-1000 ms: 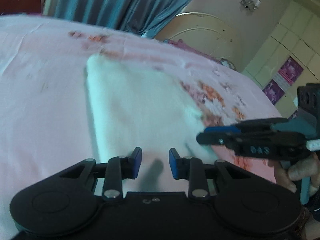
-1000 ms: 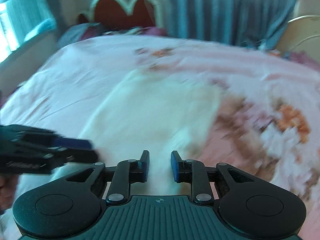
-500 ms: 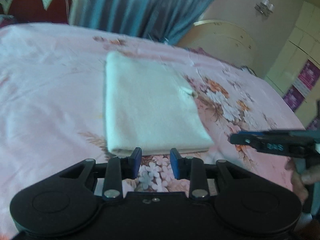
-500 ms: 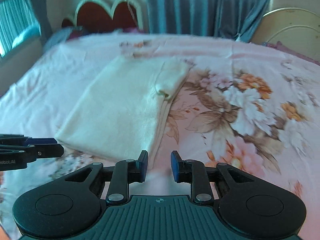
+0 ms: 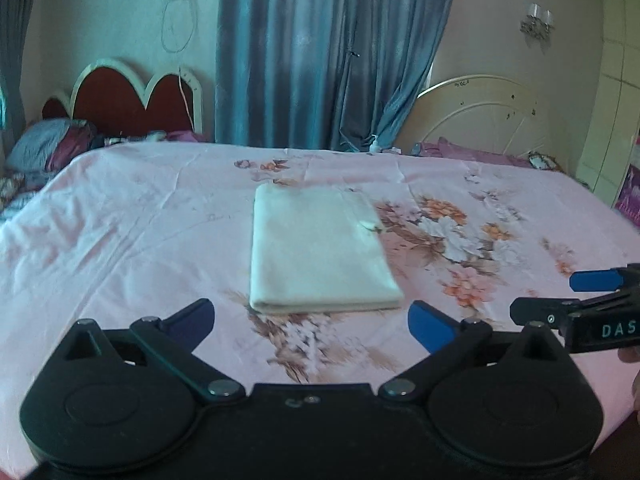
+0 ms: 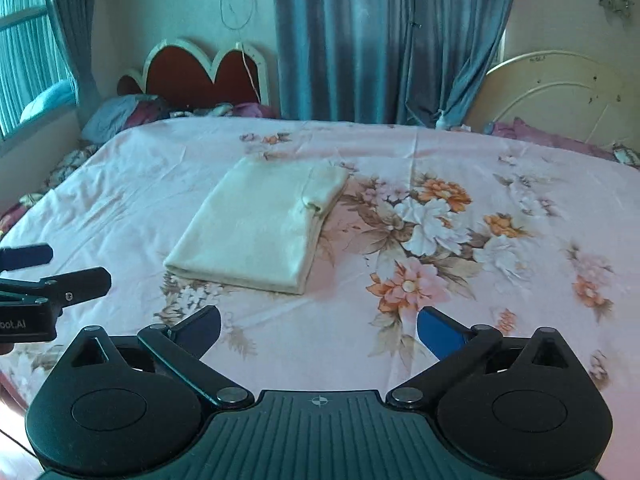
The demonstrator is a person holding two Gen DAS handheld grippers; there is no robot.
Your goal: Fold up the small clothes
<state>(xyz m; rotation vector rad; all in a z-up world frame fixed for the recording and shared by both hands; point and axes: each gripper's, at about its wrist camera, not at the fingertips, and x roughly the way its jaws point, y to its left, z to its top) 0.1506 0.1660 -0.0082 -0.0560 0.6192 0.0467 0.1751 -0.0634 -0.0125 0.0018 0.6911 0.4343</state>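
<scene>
While both tools hung back, the left gripper (image 5: 310, 318) and right gripper (image 6: 318, 326) had just sprung wide, nothing between them. Cream garment (image 5: 320, 252) lay folded mid-bedsheet (image 5: 120, 232), apart from both. Fold judged finished; next likely another piece.

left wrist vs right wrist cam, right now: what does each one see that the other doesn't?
Only the left wrist view shows white cabinet doors at the right edge. Only the right wrist view shows the window at left and the garment's layered side edge.

Both show the folded cream garment flat on the floral bedsheet, the red headboard, the blue curtain, and the left gripper and right gripper, whose jaws have just been opening, nothing between them.
</scene>
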